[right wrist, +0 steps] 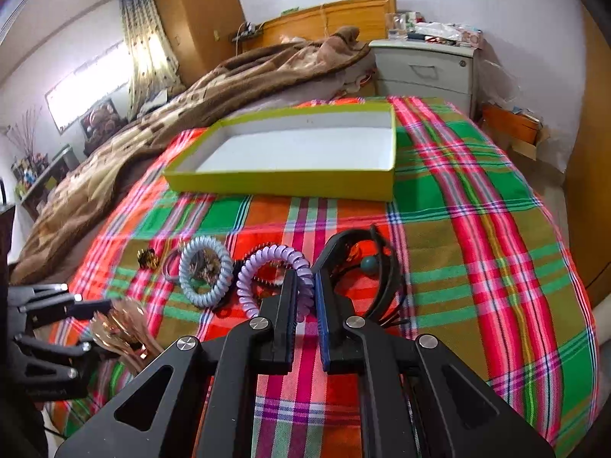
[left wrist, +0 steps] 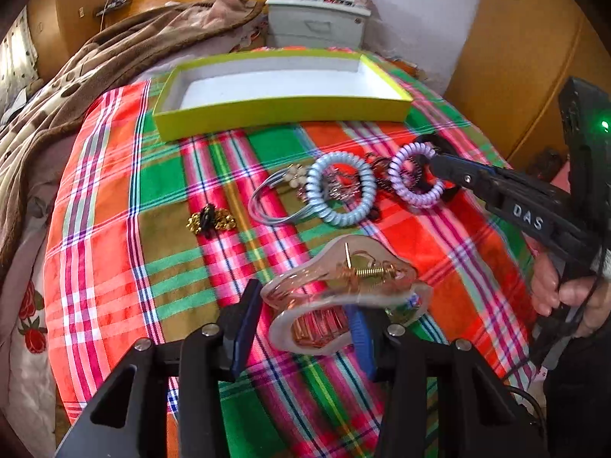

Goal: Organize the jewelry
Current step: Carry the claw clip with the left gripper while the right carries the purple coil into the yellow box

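Note:
A clear pink hair claw clip (left wrist: pixel 336 297) with a gold spring sits between the fingers of my left gripper (left wrist: pixel 303 305), and the pads close on its sides. In the right wrist view the left gripper (right wrist: pixel 95 324) holds that clip (right wrist: pixel 122 328) at the lower left. My right gripper (right wrist: pixel 305 297) is shut on the near coil of a purple spiral hair tie (right wrist: pixel 267 263), which is also seen in the left wrist view (left wrist: pixel 414 191). A light blue spiral tie (left wrist: pixel 340 191) lies left of it. The yellow-green box (left wrist: pixel 282 114) stands open behind, white inside.
On the plaid cloth (left wrist: pixel 114 229) lie a gold-and-black brooch (left wrist: pixel 210 221), a grey corded bracelet (left wrist: pixel 275 198) and a black headband (right wrist: pixel 382 267) with a teal bead. A brown blanket (right wrist: pixel 229 87) covers the bed to the left. A grey nightstand (right wrist: pixel 424 68) stands behind the box.

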A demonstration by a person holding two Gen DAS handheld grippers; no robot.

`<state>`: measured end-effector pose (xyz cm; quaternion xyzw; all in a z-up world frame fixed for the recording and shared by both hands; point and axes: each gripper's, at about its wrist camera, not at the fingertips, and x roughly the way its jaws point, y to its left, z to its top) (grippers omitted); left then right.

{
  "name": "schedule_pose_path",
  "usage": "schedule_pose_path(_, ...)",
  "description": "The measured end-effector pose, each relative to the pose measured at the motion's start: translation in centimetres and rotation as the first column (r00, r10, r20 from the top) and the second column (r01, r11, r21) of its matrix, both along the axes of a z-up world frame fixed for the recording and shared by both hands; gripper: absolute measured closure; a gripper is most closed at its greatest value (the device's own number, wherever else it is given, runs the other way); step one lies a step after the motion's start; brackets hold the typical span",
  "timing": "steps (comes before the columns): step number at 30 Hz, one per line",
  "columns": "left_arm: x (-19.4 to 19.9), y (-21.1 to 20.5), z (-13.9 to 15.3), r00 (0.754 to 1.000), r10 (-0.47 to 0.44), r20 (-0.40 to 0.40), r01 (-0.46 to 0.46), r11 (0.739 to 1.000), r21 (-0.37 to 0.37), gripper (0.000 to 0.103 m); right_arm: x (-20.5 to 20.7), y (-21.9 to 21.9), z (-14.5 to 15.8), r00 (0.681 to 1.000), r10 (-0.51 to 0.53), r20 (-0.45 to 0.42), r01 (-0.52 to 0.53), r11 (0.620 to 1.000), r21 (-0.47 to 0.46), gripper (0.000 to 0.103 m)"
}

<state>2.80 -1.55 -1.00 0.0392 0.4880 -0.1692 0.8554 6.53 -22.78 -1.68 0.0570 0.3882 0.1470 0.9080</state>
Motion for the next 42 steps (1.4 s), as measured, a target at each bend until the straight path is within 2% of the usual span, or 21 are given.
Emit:
schedule_pose_path(1,-0.1,0.0,0.2,1.000,-0.005,0.014,0.004,1.000,0.005,0.079,-0.1,-0.2,0.2,1.000,-0.004,0.005,0.004,1.000,0.011,0.093)
schedule_pose_path(6,0.0,-0.1,-0.1,1.000,-0.006,0.005,0.006,1.000,0.010,0.081,-0.3,-0.6,0.4,1.000,-0.018,0.010,0.017,0.999,0.031,0.093)
schedule_pose_path(10,0.0,-0.2,0.0,1.000,-0.010,0.007,0.010,0.999,-0.030,0.082,-0.5,-0.9,0.5,0.999,-0.032,0.012,0.031,0.999,0.044,0.093)
schedule_pose_path(16,0.8,0.9,0.7,0.999,0.049,0.018,-0.048,0.995,-0.090,0.090,-0.9,-0.8,1.1,0.999,-0.028,0.032,0.027,0.998,0.048,0.093)
schedule_pose_path(18,1.0,1.3,1.0,0.998,0.054,0.013,-0.052,0.993,-0.111,0.090,-0.9,-0.8,1.3,0.999,-0.028,0.038,0.026,0.998,0.053,0.093)
schedule_pose_path(26,1.8,2.1,2.4,0.995,0.089,0.054,-0.082,0.990,-0.116,0.092,-0.8,-0.8,2.6,0.997,-0.033,0.065,0.029,0.997,0.065,0.093)
schedule_pose_path(32,2.9,2.4,2.8,0.993,0.101,0.054,-0.091,0.983,-0.157,0.092,-0.4,-0.8,3.5,0.995,-0.044,0.087,0.038,0.997,0.074,0.093)
schedule_pose_path(35,3.6,2.6,3.3,0.992,0.112,0.057,-0.100,0.978,-0.185,0.092,0.1,-0.8,3.8,0.995,-0.049,0.091,0.042,0.997,0.071,0.093)
schedule_pose_path(42,5.8,3.4,4.8,0.986,0.147,0.083,-0.128,0.973,-0.194,0.092,2.2,-0.6,5.0,0.994,-0.056,0.098,0.049,0.996,0.070,0.093)
